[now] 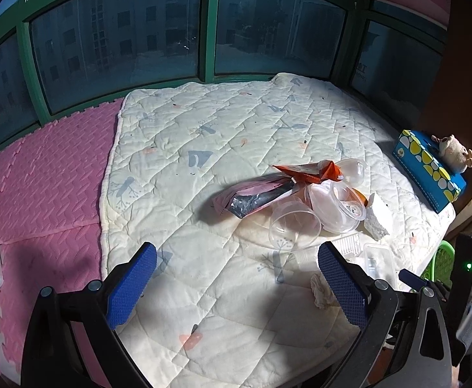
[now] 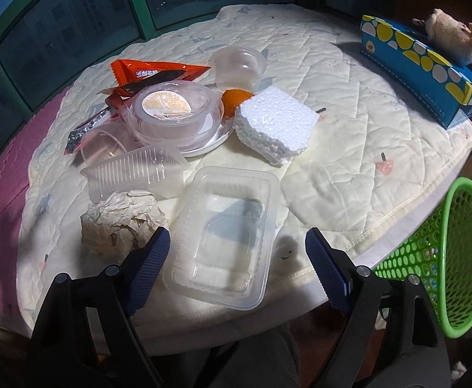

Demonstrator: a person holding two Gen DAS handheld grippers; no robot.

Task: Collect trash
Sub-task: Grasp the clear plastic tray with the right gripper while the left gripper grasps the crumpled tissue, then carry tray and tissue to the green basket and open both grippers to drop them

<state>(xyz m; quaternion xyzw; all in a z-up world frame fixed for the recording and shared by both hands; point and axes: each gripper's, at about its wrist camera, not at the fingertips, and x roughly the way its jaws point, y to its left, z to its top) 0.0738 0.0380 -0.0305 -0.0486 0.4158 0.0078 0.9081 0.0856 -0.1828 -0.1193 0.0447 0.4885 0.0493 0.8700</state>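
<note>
A pile of trash lies on a cream quilt (image 2: 349, 168). In the right wrist view my right gripper (image 2: 237, 250) is open, its blue pads on either side of a clear plastic tray (image 2: 223, 229). Beside the tray lie a crumpled paper ball (image 2: 119, 220), a ribbed clear tray (image 2: 135, 171), a round lidded tub (image 2: 174, 116), a white foam block (image 2: 274, 126) and an orange wrapper (image 2: 158, 74). In the left wrist view my left gripper (image 1: 237, 270) is open and empty above the quilt, short of a clear cup (image 1: 292, 226) and a foil pouch (image 1: 255, 197).
A green mesh basket (image 2: 455, 258) hangs off the quilt's right edge. A blue tissue box (image 2: 420, 61) with a plush toy (image 2: 449, 35) sits at the far right. Pink foam mats (image 1: 42, 187) lie left of the quilt. Green-framed windows stand behind.
</note>
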